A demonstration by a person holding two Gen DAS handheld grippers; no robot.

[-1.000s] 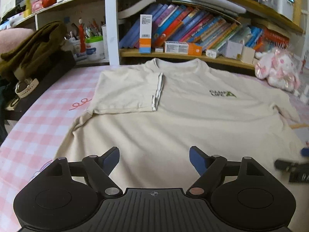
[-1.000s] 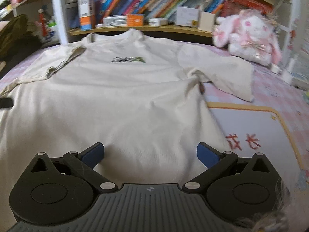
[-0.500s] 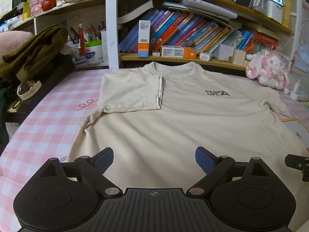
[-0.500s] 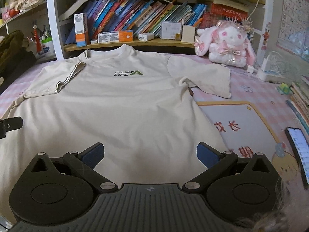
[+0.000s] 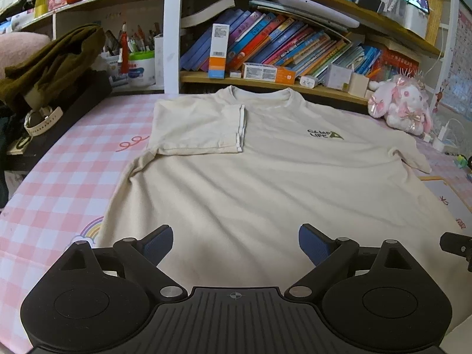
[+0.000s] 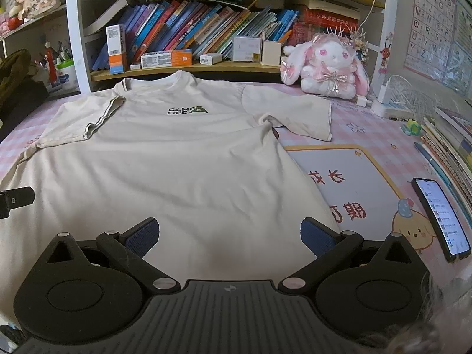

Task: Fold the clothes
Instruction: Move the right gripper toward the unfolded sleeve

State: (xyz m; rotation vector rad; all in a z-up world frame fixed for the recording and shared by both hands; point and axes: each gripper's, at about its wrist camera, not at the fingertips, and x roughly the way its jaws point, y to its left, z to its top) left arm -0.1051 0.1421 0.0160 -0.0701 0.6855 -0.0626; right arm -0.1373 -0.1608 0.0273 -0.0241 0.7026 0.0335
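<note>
- Left wrist view: your left gripper (image 5: 235,243) sits at the bottom of the frame with its jaws spread wide. They have just been opening, and nothing is pinched between them.
- The T-shirt (image 5: 265,183) lies flat across the middle of the frame on the pink checked tablecloth (image 5: 56,183), collar toward the bookshelf (image 5: 265,79) at the top.
- One sleeve (image 5: 197,126) is folded inward over the chest, upper left of centre, its hem running straight down beside the collar.
- The other sleeve (image 5: 410,156) lies spread out flat at the right edge, near the plush rabbit (image 5: 401,106).
- An olive garment (image 5: 53,62) is heaped at the upper left, with a watch (image 5: 42,119) just below it.
- A dark piece of your right gripper (image 5: 457,246) pokes in at the lower right edge.
- Right wrist view: your right gripper (image 6: 230,236) fills the bottom of the frame, jaws spread wide, blue pads (image 6: 141,237) clear of the cloth as far as you can see, nothing between them.
- The same T-shirt (image 6: 165,171) covers the left and centre, its green chest logo (image 6: 187,110) above the middle.
- A phone (image 6: 441,218) with a lit screen lies at the right, on the tablecloth (image 6: 383,129) beside a printed mat (image 6: 354,183).
</note>
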